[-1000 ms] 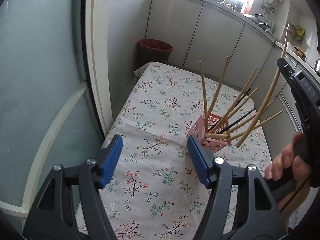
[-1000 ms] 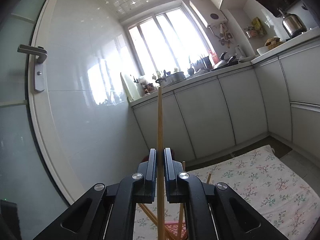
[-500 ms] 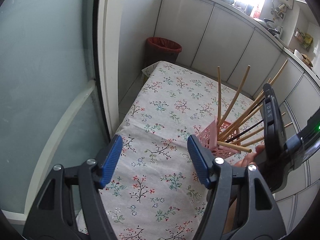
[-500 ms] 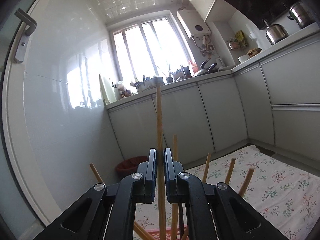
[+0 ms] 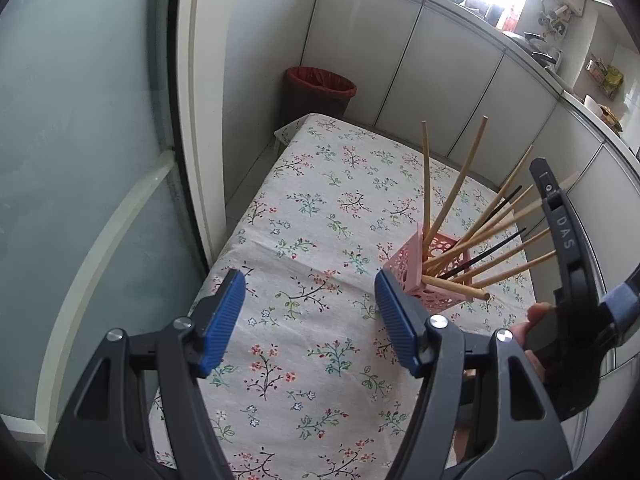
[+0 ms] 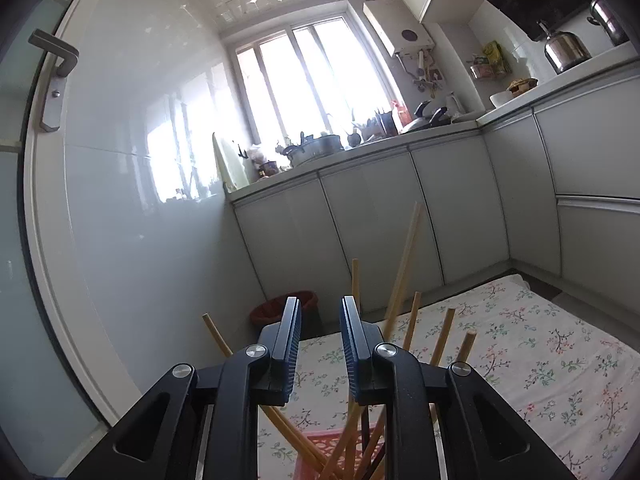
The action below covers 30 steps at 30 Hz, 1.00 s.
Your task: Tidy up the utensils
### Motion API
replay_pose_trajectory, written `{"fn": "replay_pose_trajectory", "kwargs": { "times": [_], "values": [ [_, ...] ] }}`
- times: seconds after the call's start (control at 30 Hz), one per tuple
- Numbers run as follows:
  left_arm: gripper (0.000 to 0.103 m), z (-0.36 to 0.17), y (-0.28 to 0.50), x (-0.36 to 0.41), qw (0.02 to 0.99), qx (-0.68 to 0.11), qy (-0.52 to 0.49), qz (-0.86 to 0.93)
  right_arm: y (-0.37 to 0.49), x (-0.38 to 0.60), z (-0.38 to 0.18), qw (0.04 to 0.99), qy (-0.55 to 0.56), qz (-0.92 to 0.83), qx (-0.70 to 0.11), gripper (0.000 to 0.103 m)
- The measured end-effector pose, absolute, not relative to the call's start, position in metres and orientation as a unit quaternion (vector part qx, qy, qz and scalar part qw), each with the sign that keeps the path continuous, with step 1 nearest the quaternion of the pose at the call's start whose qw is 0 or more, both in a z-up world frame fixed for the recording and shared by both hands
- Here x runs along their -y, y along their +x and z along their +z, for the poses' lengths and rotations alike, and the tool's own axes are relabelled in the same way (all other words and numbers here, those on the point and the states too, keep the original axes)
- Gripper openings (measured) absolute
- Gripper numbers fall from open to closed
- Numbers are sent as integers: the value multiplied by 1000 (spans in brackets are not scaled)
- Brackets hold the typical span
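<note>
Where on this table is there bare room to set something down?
The floral tablecloth is free from the pink holder toward the red bin, and near the left gripper. It's crowded around the holder, where chopsticks fan out.

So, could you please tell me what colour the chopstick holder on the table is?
The chopstick holder is pink, with a cut-out lattice pattern; the left wrist view shows it best.

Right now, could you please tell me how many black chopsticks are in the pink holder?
2. The upper black chopstick and the lower black chopstick both lean right out of the pink holder, among the wooden chopsticks. Another could be hidden in the bundle.
</note>
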<state>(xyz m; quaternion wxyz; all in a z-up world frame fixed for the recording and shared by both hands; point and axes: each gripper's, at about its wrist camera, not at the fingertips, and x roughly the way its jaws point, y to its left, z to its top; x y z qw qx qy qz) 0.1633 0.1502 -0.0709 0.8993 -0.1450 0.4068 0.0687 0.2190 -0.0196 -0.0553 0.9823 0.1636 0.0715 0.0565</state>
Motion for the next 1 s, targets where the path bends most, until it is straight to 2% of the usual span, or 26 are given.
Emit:
{"fn": "replay_pose_trajectory", "kwargs": {
  "times": [0.23, 0.43, 0.63, 0.83, 0.93, 1.0],
  "values": [
    [68, -72, 162, -150, 898, -410, -148, 62, 205, 35, -26, 983, 160, 67, -64, 25],
    [68, -72, 161, -150, 897, -411, -149, 59, 197, 91, 0, 975, 192, 73, -87, 38],
    [68, -70, 158, -145, 899, -409, -147, 50, 212, 154, -11, 963, 154, 38, -218, 39],
    [68, -71, 155, -138, 898, -413, -148, 39, 213, 209, -87, 894, 228, 26, -384, 39],
    [68, -71, 153, -133, 898, -414, -146, 35, 219, 212, -123, 879, 178, 12, -441, 39],
    [68, -71, 153, -131, 898, -415, -141, 36, 225, 206, -145, 879, 103, 25, -464, 38]
  ]
}}
